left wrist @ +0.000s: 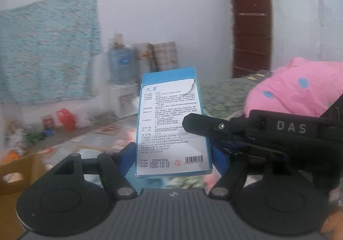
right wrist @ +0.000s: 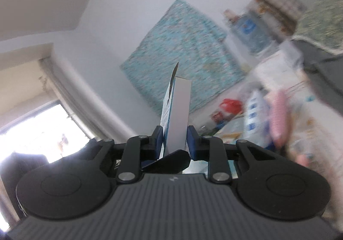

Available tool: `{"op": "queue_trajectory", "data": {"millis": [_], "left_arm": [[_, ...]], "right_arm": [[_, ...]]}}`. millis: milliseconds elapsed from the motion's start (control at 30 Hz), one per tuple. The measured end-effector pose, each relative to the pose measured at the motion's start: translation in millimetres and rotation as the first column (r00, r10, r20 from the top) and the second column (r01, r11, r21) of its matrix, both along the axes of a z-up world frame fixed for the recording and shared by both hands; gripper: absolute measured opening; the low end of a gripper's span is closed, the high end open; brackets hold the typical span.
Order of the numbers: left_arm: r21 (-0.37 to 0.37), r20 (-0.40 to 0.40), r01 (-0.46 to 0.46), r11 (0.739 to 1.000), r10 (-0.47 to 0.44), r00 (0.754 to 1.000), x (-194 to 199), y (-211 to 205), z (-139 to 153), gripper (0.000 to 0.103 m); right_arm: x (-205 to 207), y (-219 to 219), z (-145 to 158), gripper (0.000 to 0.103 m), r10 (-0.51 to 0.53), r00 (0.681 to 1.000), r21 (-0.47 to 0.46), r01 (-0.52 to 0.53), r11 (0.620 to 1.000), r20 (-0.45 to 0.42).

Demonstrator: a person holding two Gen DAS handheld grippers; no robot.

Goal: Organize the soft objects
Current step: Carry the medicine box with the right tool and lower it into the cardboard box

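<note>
Box [left wrist: 171, 124] label: left-wrist view only.

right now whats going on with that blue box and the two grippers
A person is working with a hand-held gripper in each hand, and both are on one blue box. The left hand-held gripper has the box between its blue pads across the wide printed face. The right hand-held gripper is shut on the box's narrow edge; in the left view it reaches in from the right. The box is lifted, standing upright, its top flap torn. A pink spotted bundle lies behind on the right.
</note>
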State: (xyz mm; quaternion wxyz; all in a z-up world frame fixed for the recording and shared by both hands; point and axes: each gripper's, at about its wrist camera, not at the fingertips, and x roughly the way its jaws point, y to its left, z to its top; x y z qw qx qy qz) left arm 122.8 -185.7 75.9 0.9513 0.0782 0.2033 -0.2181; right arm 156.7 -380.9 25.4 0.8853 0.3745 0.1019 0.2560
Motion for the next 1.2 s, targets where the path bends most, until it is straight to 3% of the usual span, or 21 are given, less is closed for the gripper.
{"op": "queue_trajectory", "data": {"millis": [100,267,433,533,733,933,1067,1200], "left_arm": [[0.018,0.000,-0.075,0.997,0.075,0.997,-8.4,25.8,8.1,0.074],[0.049,-0.029,-0.219,0.974,0.221,0.975,-6.6,89.6,15.7,0.074],[0.088,-0.074,-0.364,0.927,0.371,0.926,15.2,158.9,17.9,0.074],[0.102,-0.125,-0.429,0.897,0.439,0.890,37.1,200.3,13.6,0.074],[0.093,-0.264,-0.533,0.841,0.537,0.801,88.8,284.4,-8.1,0.075],[0.122,-0.334,-0.652,0.748,0.649,0.683,107.8,337.7,-32.0,0.077],[0.105,-0.369,-0.700,0.707,0.681,0.632,98.7,367.0,-40.6,0.079],[0.078,-0.378,-0.734,0.675,0.701,0.605,93.2,383.7,-40.4,0.079]], "right_arm": [[8.8,27.7,5.3,0.023,0.098,0.995,0.003,-0.098,0.995,0.005],[42.6,93.0,11.6,0.023,0.282,0.958,0.001,-0.282,0.959,-0.045],[94.6,181.5,15.3,0.023,0.465,0.868,-0.003,-0.473,0.881,-0.171],[127.3,235.2,12.4,0.022,0.525,0.808,0.014,-0.541,0.841,-0.267],[180.0,329.9,-3.3,0.022,0.537,0.718,0.030,-0.587,0.809,-0.443],[217.9,400.7,-35.2,0.019,0.469,0.654,0.030,-0.564,0.825,-0.594],[249.3,435.3,-65.1,0.019,0.406,0.605,0.035,-0.529,0.848,-0.685],[264.9,461.6,-85.8,0.019,0.349,0.568,0.011,-0.513,0.858,-0.745]]}}
